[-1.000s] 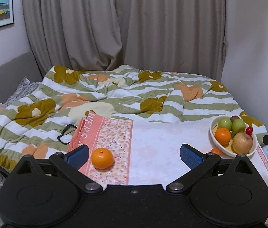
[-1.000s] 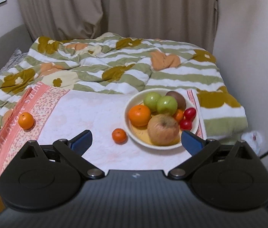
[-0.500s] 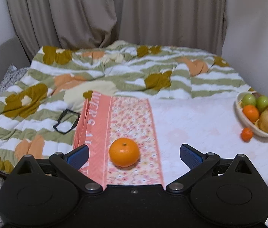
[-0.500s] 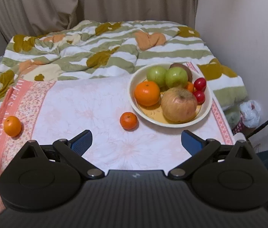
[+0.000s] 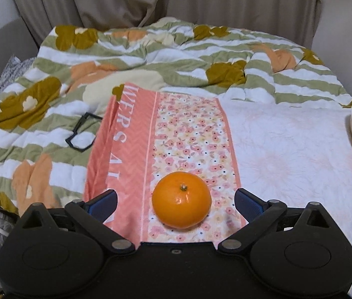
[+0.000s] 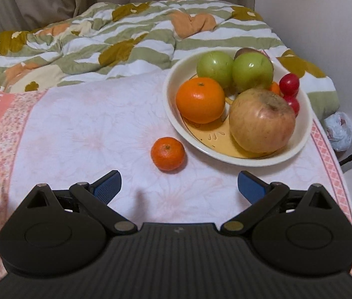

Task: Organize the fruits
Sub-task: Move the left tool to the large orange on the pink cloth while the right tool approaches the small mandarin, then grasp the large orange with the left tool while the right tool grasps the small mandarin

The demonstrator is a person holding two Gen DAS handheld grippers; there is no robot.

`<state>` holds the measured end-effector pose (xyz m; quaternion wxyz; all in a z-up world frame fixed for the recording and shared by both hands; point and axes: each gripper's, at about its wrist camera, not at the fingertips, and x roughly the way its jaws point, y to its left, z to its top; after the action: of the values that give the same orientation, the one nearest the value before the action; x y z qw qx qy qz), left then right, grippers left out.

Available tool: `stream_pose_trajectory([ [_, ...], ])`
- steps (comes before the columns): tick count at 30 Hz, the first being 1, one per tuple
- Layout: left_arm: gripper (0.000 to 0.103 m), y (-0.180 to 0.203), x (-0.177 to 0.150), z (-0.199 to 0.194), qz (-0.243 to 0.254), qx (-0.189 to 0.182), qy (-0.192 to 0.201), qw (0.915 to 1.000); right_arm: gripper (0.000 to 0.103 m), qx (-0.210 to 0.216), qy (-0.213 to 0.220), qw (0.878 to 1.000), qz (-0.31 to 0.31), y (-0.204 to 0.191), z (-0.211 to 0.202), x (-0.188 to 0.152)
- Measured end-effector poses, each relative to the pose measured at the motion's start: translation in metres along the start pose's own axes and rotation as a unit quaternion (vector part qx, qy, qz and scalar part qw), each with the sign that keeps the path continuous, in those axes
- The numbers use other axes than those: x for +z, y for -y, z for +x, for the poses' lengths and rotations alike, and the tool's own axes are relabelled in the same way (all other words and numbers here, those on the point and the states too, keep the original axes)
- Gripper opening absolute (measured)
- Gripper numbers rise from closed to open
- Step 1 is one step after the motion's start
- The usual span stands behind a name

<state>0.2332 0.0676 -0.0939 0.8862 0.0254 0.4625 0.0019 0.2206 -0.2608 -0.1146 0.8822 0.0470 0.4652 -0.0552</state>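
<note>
Left gripper [image 5: 176, 200] is held low with jaws spread wide. Right gripper [image 6: 178, 185] is likewise held low, jaws parted.

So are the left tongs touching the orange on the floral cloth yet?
Apart. The left wrist view shows cloth on both sides of the orange, between it and the open left tongs.

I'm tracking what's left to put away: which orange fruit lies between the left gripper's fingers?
The large orange on the floral pink cloth, framed by the open left gripper. The small mandarin lies beside the bowl; another sits inside it.
</note>
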Motion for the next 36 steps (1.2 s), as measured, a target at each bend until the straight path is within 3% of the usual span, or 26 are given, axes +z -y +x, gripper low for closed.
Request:
stream_pose_trajectory([
  [6, 0.088, 0.002, 0.002, 0.02, -0.012, -0.001, -0.018, 0.9998, 0.103, 0.016, -0.007, 1.0, 0.012, 0.001, 0.022, 0.003],
  [12, 0.067, 0.002, 0.001, 0.03, -0.012, 0.0, -0.032, 0.9994, 0.103, 0.015, -0.009, 1.0, 0.004, -0.006, 0.032, 0.006],
  [16, 0.066, 0.003, 0.0, 0.03, -0.012, -0.003, -0.031, 0.9995, 0.103, 0.014, -0.008, 1.0, -0.005, -0.012, 0.035, 0.008],
  [22, 0.065, 0.004, -0.005, 0.026, -0.009, 0.0, -0.028, 0.9996, 0.091, 0.009, -0.006, 1.0, -0.017, -0.018, 0.04, 0.01],
  [26, 0.065, 0.003, -0.008, 0.024, -0.01, 0.0, -0.029, 0.9995, 0.076, 0.005, -0.005, 1.0, -0.025, -0.02, 0.041, 0.01],
  [30, 0.065, 0.005, -0.011, 0.021, -0.011, 0.0, -0.029, 0.9995, 0.051, 0.0, 0.001, 0.999, -0.036, -0.024, 0.039, 0.01],
  [36, 0.065, 0.007, -0.017, 0.009, -0.013, -0.009, -0.023, 0.9996, 0.051, 0.005, 0.008, 0.999, -0.038, -0.026, 0.032, 0.01],
])
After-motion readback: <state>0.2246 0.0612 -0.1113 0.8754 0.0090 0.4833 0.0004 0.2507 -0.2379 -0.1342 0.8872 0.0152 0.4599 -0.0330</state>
